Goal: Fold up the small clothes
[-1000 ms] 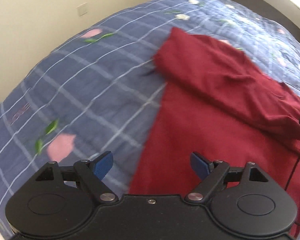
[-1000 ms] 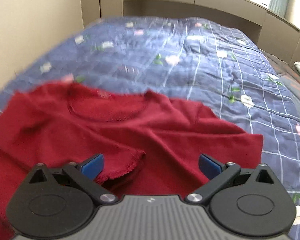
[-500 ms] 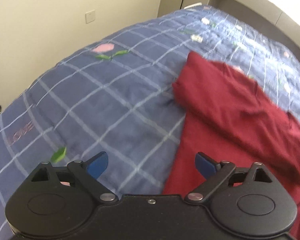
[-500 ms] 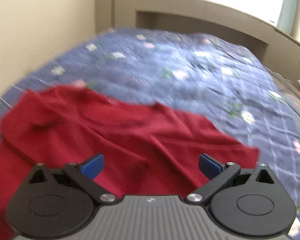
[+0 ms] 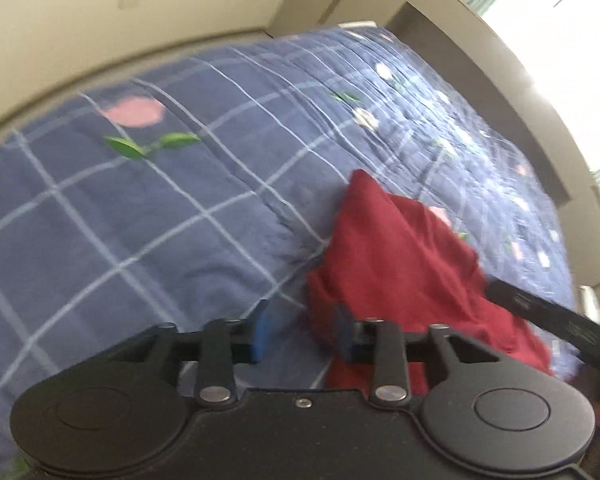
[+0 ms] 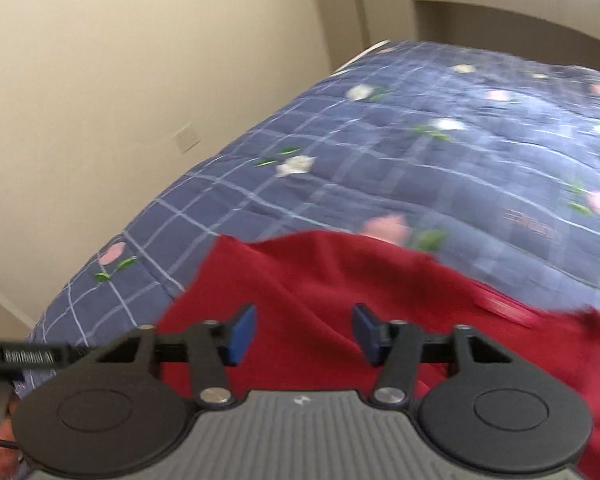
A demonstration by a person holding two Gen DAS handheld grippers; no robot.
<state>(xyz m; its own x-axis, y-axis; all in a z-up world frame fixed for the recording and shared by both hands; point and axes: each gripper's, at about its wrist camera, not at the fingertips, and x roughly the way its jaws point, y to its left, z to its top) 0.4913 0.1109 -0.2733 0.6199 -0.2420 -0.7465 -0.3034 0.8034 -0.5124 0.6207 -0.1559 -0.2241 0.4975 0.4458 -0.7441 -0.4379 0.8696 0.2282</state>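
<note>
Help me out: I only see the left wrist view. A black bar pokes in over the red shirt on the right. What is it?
Observer: Probably the right gripper. Its own view shows it low over the shirt.
Operator: Is it gripping the cloth?
Observer: No. Its jaws are open, and the cloth lies beyond the pads, not pinched between them.
Operator: Anything on the shirt that I can't see?
Observer: A pinkish strip, maybe a label, lies on the shirt to the right of that gripper.
</note>
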